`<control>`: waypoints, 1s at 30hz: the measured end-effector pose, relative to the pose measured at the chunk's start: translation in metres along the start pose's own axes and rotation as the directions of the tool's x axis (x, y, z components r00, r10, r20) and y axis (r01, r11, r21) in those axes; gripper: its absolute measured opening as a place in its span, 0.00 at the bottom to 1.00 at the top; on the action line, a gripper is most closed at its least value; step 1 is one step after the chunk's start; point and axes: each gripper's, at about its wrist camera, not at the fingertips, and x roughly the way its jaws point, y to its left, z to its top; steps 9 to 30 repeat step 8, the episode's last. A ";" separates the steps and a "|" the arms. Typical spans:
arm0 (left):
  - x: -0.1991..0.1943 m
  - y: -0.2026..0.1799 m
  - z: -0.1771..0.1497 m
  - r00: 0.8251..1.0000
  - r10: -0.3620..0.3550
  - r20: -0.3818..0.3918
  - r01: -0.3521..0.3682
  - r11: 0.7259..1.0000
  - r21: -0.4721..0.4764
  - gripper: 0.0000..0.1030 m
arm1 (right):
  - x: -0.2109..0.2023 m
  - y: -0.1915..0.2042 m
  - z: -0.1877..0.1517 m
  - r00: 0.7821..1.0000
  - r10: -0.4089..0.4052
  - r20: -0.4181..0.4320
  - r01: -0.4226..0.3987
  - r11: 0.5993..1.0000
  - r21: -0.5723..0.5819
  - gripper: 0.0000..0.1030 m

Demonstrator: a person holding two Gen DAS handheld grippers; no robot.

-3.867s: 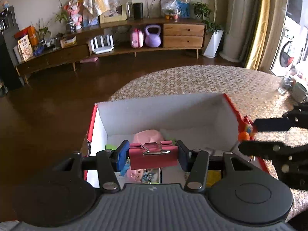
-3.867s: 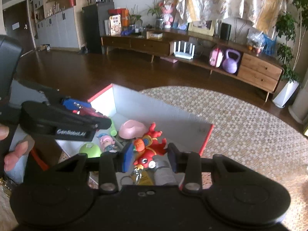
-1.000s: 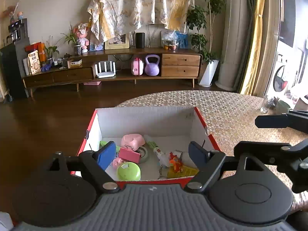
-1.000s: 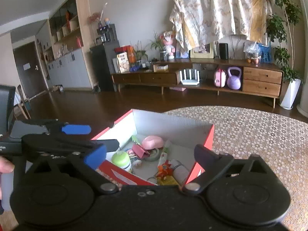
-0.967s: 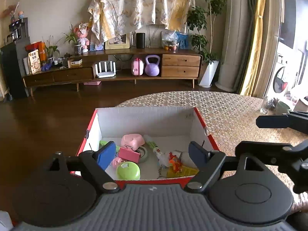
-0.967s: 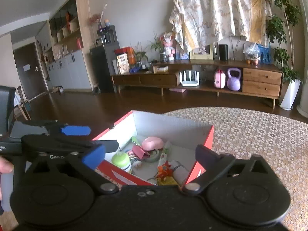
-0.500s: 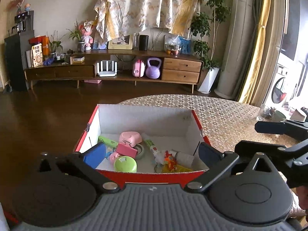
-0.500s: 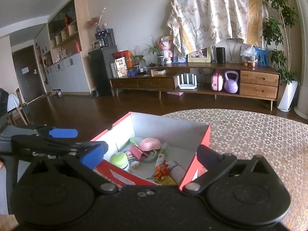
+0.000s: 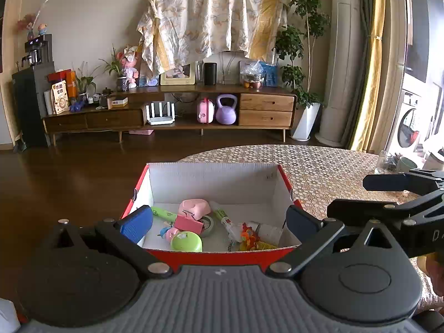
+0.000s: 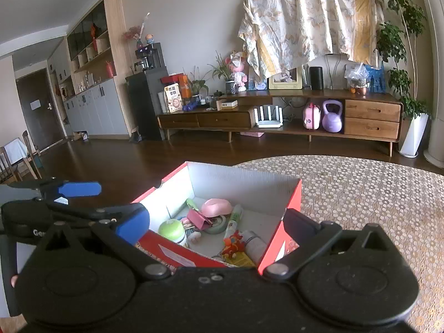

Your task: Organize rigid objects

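Note:
A red cardboard box with white inner walls [image 9: 213,180] [image 10: 244,186] stands on the table. Inside lie a pink binder clip [image 9: 188,223] [image 10: 198,219], a pink soap-shaped piece [image 9: 194,207] [image 10: 216,206], a green round lid [image 9: 186,241] [image 10: 171,228], a tape roll [image 9: 208,223], a glue stick [image 9: 224,220] [image 10: 233,219], a red-orange toy [image 9: 248,236] [image 10: 233,245] and a white bottle [image 9: 267,231]. My left gripper [image 9: 219,223] is open and empty, held back above the box's near wall. My right gripper [image 10: 215,224] is open and empty, back from the box's right near corner.
The table wears a honeycomb-pattern cloth [image 9: 327,166] [image 10: 369,194]. A glass and cups [image 9: 388,162] stand at its far right edge. Dark wood floor and a long sideboard [image 9: 172,116] lie beyond. Each gripper shows at the side of the other's view.
Earlier the left gripper held the pink binder clip and the right held the red toy over the box; both now lie inside. Both grippers have opened wide and drawn back and up.

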 end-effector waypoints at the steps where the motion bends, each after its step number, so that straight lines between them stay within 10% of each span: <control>1: 0.000 -0.001 0.000 1.000 0.001 -0.001 -0.001 1.000 0.002 1.00 | 0.000 0.000 0.000 1.000 0.001 -0.001 -0.001 1.000 0.001 1.00; 30: 0.006 0.001 -0.003 0.999 0.021 -0.032 -0.021 1.000 -0.013 1.00 | 0.000 0.001 -0.004 1.000 0.000 -0.005 0.000 1.000 0.002 1.00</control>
